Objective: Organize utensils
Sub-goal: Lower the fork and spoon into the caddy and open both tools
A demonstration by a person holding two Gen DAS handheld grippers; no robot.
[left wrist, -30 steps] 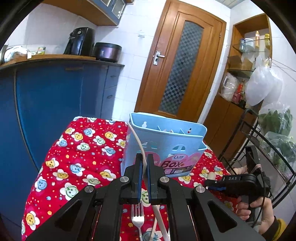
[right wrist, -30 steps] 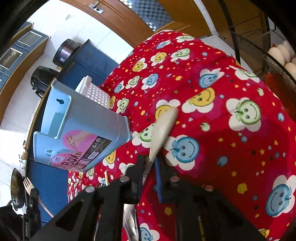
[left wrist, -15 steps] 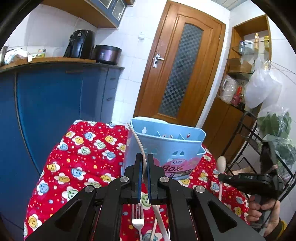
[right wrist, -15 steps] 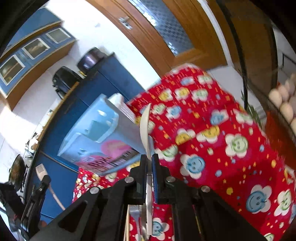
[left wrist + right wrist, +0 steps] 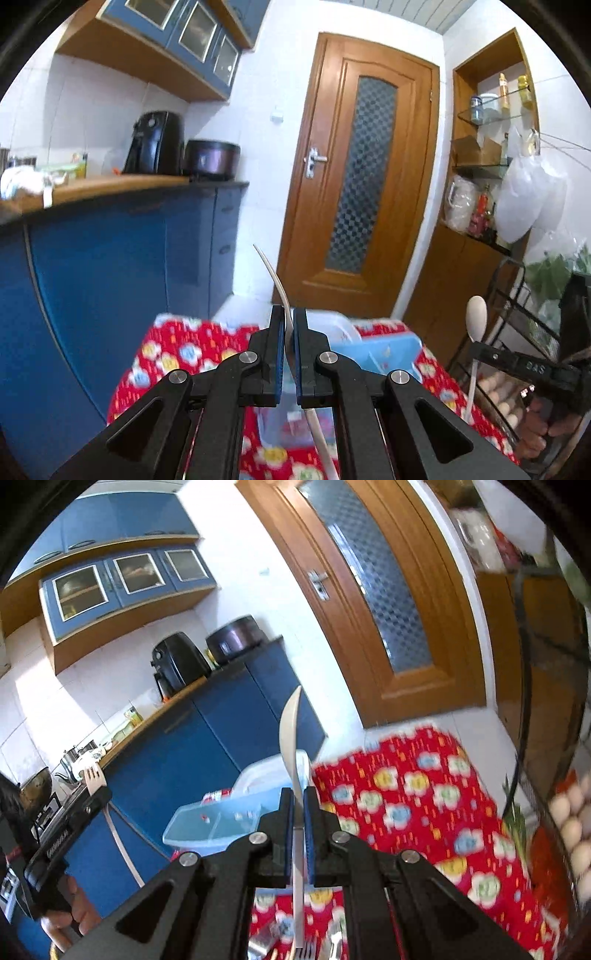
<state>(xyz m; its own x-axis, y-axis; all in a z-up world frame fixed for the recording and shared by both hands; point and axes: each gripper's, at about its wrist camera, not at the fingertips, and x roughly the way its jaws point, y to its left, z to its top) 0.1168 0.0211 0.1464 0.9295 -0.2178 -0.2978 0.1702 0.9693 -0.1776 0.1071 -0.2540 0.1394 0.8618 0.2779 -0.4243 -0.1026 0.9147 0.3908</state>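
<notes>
Left gripper (image 5: 289, 332): jaws nearly together, clamped on the cream fork (image 5: 273, 275), seen edge-on in its own view; the tines show beside its black body at 9 o'clock in the right wrist view. Handle trails down between the fingers.

Right gripper (image 5: 298, 808): jaws narrow, gripping the cream spoon (image 5: 290, 734) by its handle, bowl upright at 12 o'clock above the pads. In the left wrist view the same spoon stands at 4 o'clock, bowl up.

Blue utensil box (image 5: 225, 821): open-topped, with inner dividers, on the table with the red smiley-flower tablecloth (image 5: 424, 805); lies just beyond and below both gripper tips, at 10 o'clock of the right fingers.

Loose cutlery (image 5: 306, 949): on the cloth at 6 o'clock in the right wrist view, blurred.

Edges: blue cabinet (image 5: 110, 280) runs close along the table's left side. Black wire rack (image 5: 517, 306) with eggs (image 5: 570, 827) borders the right edge. Cloth to the right of the box lies bare. Wooden door (image 5: 362, 177) stands behind.
</notes>
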